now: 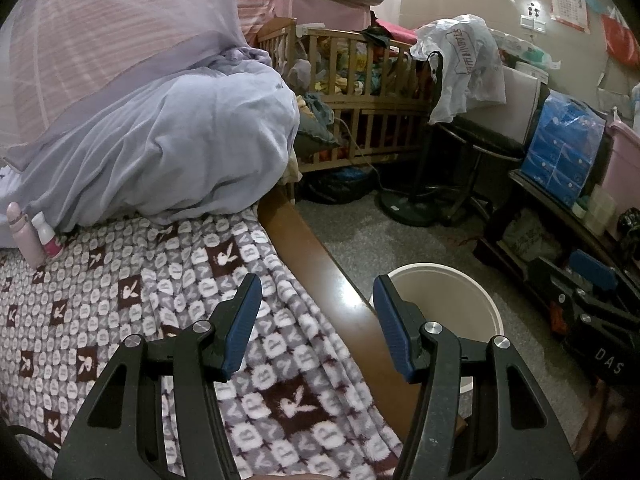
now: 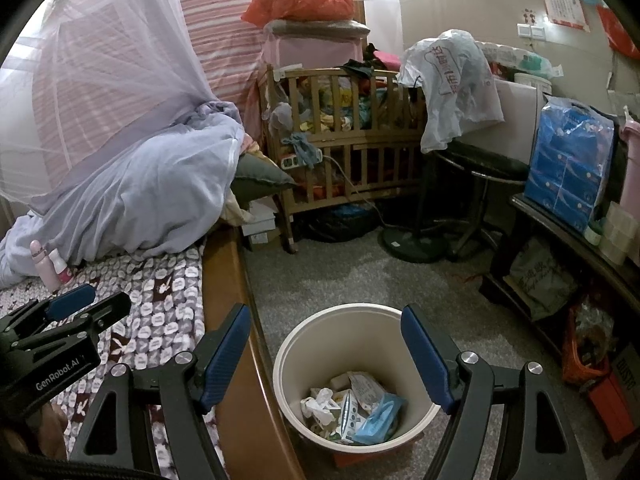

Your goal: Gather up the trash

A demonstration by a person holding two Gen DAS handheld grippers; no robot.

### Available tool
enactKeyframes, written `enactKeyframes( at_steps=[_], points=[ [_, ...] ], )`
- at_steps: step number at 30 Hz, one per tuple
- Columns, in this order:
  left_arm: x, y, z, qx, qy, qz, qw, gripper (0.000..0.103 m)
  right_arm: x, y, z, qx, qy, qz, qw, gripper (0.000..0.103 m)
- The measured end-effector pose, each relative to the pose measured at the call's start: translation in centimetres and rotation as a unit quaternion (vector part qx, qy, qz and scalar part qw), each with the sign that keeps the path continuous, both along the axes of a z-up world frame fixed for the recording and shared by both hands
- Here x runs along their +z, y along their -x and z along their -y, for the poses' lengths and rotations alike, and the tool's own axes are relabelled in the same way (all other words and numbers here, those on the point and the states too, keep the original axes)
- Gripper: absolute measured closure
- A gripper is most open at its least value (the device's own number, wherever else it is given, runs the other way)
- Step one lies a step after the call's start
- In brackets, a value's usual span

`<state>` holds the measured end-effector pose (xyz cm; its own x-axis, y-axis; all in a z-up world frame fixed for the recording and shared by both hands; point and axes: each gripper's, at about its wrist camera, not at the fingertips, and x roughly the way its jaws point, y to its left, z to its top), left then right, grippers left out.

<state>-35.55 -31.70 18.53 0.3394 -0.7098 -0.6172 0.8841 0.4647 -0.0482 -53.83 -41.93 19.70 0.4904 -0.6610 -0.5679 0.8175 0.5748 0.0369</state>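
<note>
Trash sits in the cream bin on the floor, right against the bed's wooden edge. Right gripper hangs over it, jaws wide and empty; left gripper, also parted and empty, straddles blanket and rail. Beyond, bare floor stretches to the crib.

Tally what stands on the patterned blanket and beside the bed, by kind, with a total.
Bottles on the blanket, by the lilac bedding: 2, a pink bottle and a white bottle with a pink base
Bins on the floor beside the bed: 1, a cream bin with wrappers and paper inside
Total: 3
</note>
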Motion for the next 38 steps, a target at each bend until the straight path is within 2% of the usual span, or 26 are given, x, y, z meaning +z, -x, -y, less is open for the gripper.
enactKeyframes(
  at_steps=[31, 38],
  points=[
    [-0.9, 0.3, 0.0, -0.005, -0.005, -0.005, 1.0000, 0.046, -0.7, 0.5, 0.1, -0.002, -0.005, -0.002, 1.000, 0.027],
    [-1.1, -0.4, -0.4, -0.005, -0.010, -0.007, 0.9999, 0.046, -2.0, 0.9, -0.3, 0.005, -0.009, -0.010, 1.000, 0.027]
  ],
)
